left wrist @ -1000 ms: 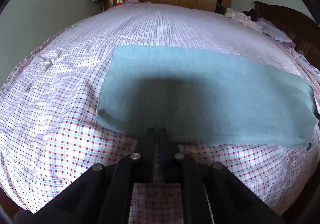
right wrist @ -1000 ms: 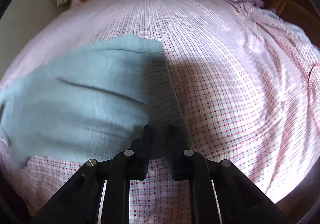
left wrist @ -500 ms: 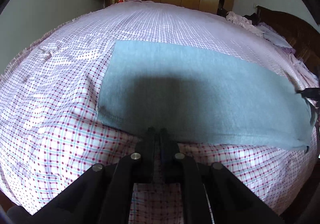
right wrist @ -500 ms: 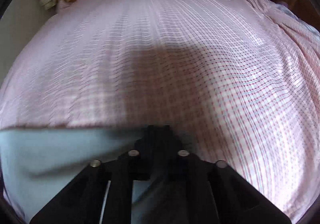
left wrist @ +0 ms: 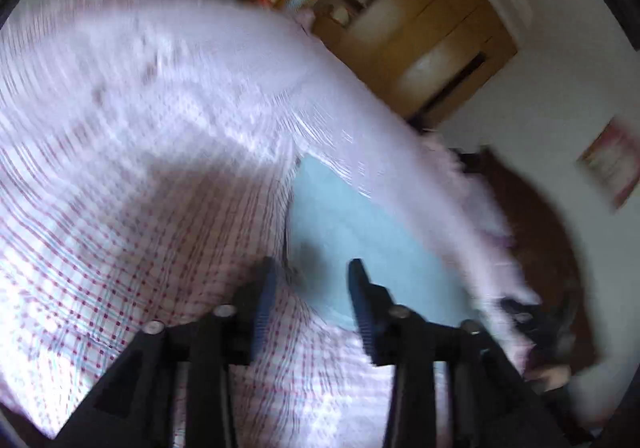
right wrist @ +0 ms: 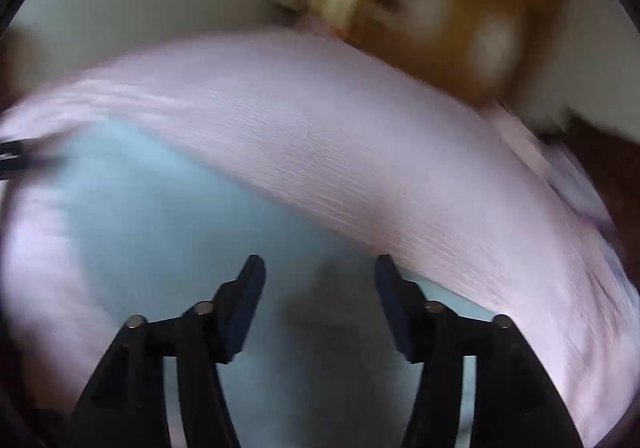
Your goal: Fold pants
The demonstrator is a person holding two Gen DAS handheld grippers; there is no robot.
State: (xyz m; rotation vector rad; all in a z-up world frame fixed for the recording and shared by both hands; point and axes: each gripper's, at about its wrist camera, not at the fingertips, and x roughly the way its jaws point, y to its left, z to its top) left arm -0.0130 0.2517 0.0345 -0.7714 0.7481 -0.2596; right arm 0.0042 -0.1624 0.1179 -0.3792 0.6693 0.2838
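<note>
Two blurred fisheye views look forward along black two-finger grippers over a bed (left wrist: 120,151) covered in a pink-and-white checked sheet, and the bed serves as the landmark throughout. In the left wrist view, the sheet fills the left side and middle, with a grey shadow across it. The left gripper (left wrist: 310,268) sits at the lower centre with its jaws opening, apart and clamped on nothing; checked sheet and the near corner of the pants (left wrist: 360,232) show through the gap. The pants, a flat pale blue piece of cloth, lie on the bed towards its right side. Beyond the far end of the bed stands a wooden wardrobe (left wrist: 424,43), and to the right of the bed hangs a blurred framed picture (left wrist: 610,163) on a white wall. In the right wrist view, the pants (right wrist: 168,224) spread over the near left part of the bed (right wrist: 380,159), flat on the sheet. The right gripper (right wrist: 318,268) hovers over them, jaws opening, spread wide and holding nothing. Past the bed, at upper right, the wardrobe (right wrist: 460,19) is a brown smear.
</note>
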